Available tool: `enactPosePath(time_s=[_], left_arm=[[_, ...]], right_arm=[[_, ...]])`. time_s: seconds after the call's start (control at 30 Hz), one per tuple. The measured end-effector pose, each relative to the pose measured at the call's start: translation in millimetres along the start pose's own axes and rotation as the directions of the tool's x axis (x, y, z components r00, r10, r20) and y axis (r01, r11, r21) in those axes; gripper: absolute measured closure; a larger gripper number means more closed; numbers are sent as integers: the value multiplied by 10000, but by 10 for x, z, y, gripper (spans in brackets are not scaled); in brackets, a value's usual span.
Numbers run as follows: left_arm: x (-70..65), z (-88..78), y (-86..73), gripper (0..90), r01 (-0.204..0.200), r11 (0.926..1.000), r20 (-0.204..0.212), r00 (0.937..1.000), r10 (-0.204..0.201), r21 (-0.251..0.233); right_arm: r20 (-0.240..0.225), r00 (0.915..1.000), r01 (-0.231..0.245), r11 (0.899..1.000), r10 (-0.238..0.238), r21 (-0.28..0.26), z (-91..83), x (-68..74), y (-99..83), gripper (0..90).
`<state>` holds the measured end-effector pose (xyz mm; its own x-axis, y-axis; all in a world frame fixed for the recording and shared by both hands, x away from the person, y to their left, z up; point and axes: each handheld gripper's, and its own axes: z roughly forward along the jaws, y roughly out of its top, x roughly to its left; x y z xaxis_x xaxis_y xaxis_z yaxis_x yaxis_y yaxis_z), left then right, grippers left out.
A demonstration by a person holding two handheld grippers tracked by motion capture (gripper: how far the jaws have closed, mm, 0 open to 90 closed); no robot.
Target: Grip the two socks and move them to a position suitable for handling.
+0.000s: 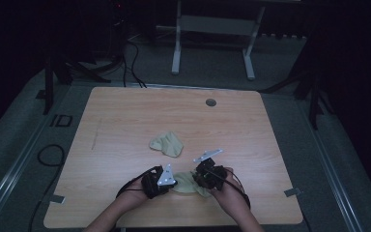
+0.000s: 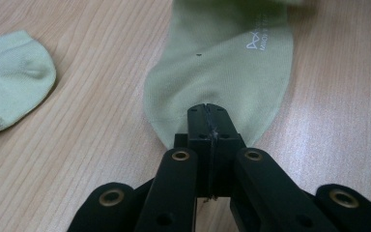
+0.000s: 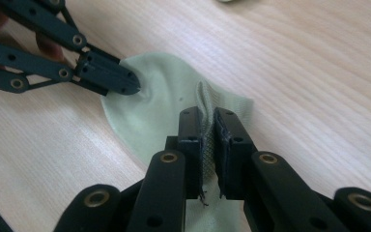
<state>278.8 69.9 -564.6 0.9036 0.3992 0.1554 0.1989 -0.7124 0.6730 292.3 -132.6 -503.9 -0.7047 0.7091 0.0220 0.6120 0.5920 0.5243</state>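
Note:
A pale green sock (image 1: 187,184) lies flat near the table's front edge between my two grippers. My left gripper (image 2: 207,109) is shut on the rounded end of this sock (image 2: 222,63), its jaws pressed together over the fabric edge. My right gripper (image 3: 206,117) is shut on a raised fold of ribbed fabric at the other end of the sock (image 3: 154,113). In the right gripper view the left gripper (image 3: 131,88) pinches the sock's far edge. From above, the left gripper (image 1: 172,185) and right gripper (image 1: 201,180) sit close together. A second matching sock (image 1: 167,144) lies crumpled a little farther back.
The second sock (image 2: 9,72) shows at the left of the left gripper view. The wooden table (image 1: 125,111) has a round grey grommet (image 1: 210,102) near its back edge. A white metal frame (image 1: 176,48) and cables stand on the floor beyond the table.

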Motion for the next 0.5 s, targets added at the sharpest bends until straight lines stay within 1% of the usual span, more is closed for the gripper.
enactPosePath(time_s=[0.07, 0.1, 0.13, 0.17, 0.23, 0.27, 0.3, 0.33, 0.37, 0.5], left_arm=[[-2, 0, 0, 894, -54, 10000, -15, 10000, 54, 2], [-1, 0, -1, 894, -75, 10000, -14, 10000, 75, -10], [-4, 1, -3, 894, -103, 9999, -27, 9999, 103, -31], [-3, 0, -3, 894, -118, 9999, -19, 9999, 118, -18], [0, -1, -2, 894, -120, 9999, -3, 9999, 120, -7], [0, -1, -1, 894, -131, 9999, 2, 9999, 131, -1], [2, -1, 0, 894, -133, 9999, 15, 9999, 133, 7], [4, -1, 1, 894, -125, 9999, 35, 9999, 125, 2], [10, -2, 2, 894, -183, 9998, 60, 9998, 183, 30], [18, -2, 5, 894, -233, 9997, 110, 9997, 232, 59]], right_arm=[[-45, 9998, -180, 9996, 179, -198, -60, -52, -13, 821], [-76, 9996, -282, 9993, 280, -231, -85, -77, -21, 820], [-76, 9996, -282, 9993, 280, -231, -85, -77, -21, 820], [-100, 9990, -434, 9985, 431, -329, -135, -141, -44, 820], [-57, 9983, -586, 9975, 585, -386, -164, -198, -69, 818], [-57, 9983, -586, 9975, 585, -386, -164, -198, -69, 818], [-20, 9967, -814, 9958, 814, -430, -191, -272, -104, 818], [-20, 9967, -814, 9958, 814, -430, -191, -272, -104, 818], [33, 9949, -1002, 9940, 1005, -429, -210, -353, -150, 817], [139, 9912, -1313, 9908, 1318, -329, -214, -480, -236, 806]])
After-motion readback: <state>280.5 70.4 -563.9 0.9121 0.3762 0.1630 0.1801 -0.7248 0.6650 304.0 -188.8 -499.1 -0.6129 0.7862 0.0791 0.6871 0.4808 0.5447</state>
